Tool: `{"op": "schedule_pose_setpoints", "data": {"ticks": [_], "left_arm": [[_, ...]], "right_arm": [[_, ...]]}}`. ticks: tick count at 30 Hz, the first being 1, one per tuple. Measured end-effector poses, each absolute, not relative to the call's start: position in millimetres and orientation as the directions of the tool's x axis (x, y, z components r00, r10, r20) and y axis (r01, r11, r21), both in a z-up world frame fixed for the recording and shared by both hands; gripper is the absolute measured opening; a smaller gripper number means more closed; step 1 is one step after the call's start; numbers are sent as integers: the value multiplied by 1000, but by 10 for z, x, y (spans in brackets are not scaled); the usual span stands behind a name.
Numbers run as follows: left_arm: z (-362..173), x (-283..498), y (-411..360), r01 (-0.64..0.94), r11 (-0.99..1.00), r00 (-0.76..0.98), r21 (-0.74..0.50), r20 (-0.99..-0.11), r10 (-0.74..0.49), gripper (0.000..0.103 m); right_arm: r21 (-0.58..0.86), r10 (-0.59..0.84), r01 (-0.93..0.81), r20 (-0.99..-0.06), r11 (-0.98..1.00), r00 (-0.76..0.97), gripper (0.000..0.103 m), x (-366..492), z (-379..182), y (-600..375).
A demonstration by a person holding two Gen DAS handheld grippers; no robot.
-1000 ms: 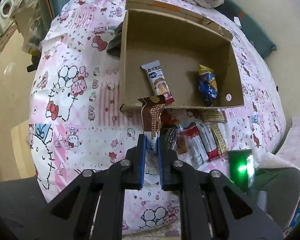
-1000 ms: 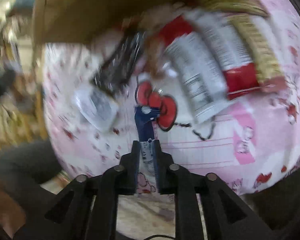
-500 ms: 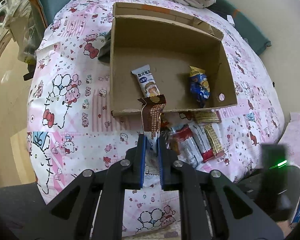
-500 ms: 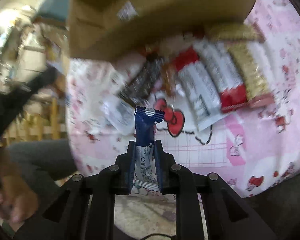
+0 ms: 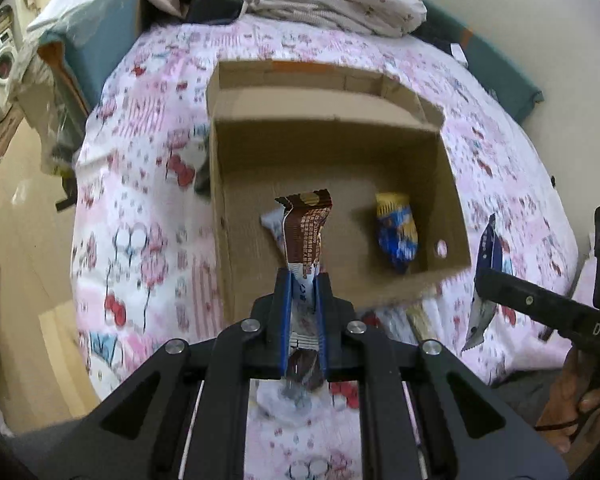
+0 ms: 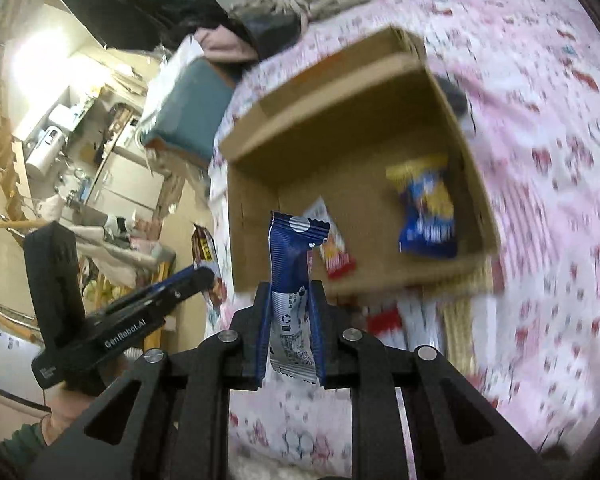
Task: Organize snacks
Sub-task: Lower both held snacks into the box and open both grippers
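1. Box (image 5: 332, 160) on the bed (image 5: 140, 208) already holds two packets: a blue-yellow bag (image 5: 396, 236) and a white-red bar (image 6: 332, 248).
2. Left tool (image 5: 303, 292) pinches a brown bar (image 5: 306, 232); right tool (image 6: 290, 312) pinches a blue bar (image 6: 290, 256), both poised near the box, not yet dropped.
3. Several snacks (image 6: 420, 316) remain on the bed beside it.
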State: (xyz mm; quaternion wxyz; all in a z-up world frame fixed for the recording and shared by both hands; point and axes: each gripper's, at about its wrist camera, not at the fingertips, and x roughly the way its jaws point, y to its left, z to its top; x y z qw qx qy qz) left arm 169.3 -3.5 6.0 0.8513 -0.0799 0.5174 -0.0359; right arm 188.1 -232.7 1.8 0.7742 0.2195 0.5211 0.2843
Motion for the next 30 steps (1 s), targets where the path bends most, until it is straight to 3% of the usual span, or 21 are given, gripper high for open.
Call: {"op": "schedule_pose_setpoints", "data": {"ticks": [11, 17, 30], "left_arm": [[-240, 2227, -54, -40, 996, 553, -84, -832, -48, 10], [-460, 2244, -11, -41, 997, 574, -67, -818, -32, 11], [-513, 2252, -87, -17, 999, 567, -51, -823, -33, 12]], "right_arm": [[609, 647, -240, -640, 756, 413, 19, 2279, -234, -2289], [515, 548, -200, -721, 833, 425, 19, 2283, -519, -2267], [516, 542, -175, -760, 839, 358, 19, 2340, -696, -2192]]}}
